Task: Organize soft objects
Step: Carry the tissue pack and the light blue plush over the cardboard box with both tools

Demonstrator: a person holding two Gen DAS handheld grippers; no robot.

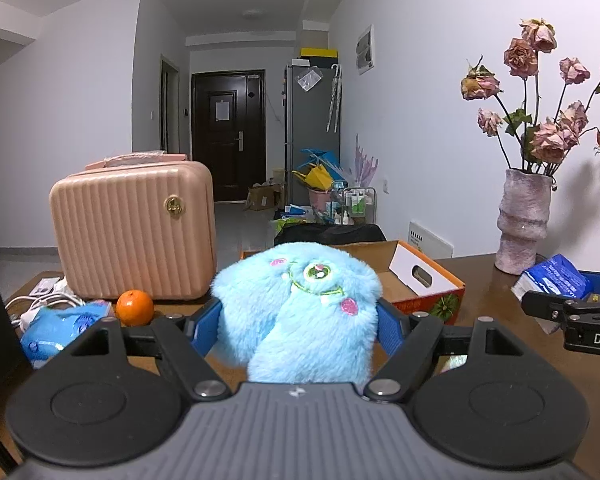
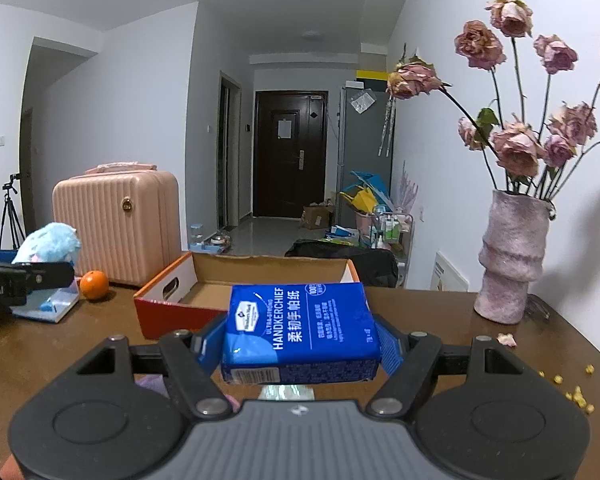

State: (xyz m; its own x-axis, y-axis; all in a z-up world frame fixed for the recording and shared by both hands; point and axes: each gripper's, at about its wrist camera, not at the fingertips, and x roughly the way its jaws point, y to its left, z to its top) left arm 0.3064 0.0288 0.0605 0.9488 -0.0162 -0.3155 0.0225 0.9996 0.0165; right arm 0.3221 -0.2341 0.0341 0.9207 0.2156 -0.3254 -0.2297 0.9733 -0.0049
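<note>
While both point slightly downward, left claw (image 1: pixel 298 320) clamping fluffy blue plush toy (image 1: pixel 300 308), right claw (image 2: pixel 300 340) gripping blue plastic-wrapped handkerchief pack (image 2: pixel 300 330), open orange cardboard box (image 2: pixel 180 304) ahead on brown desk (image 2: pixel 440 344).

The plush toy (image 1: pixel 296 312) is fluffy blue fur with stitched features. The tissue pack (image 2: pixel 302 332) wears glossy plastic film. At eleven o'clock, the suitcase (image 1: pixel 134 228) is ribbed, satin-smooth plastic. The table (image 2: pixel 440 344) is polished brown wood; the box (image 2: pixel 204 292) is matt cardboard; the vase (image 2: pixel 510 256) looks rough and chalky.
</note>
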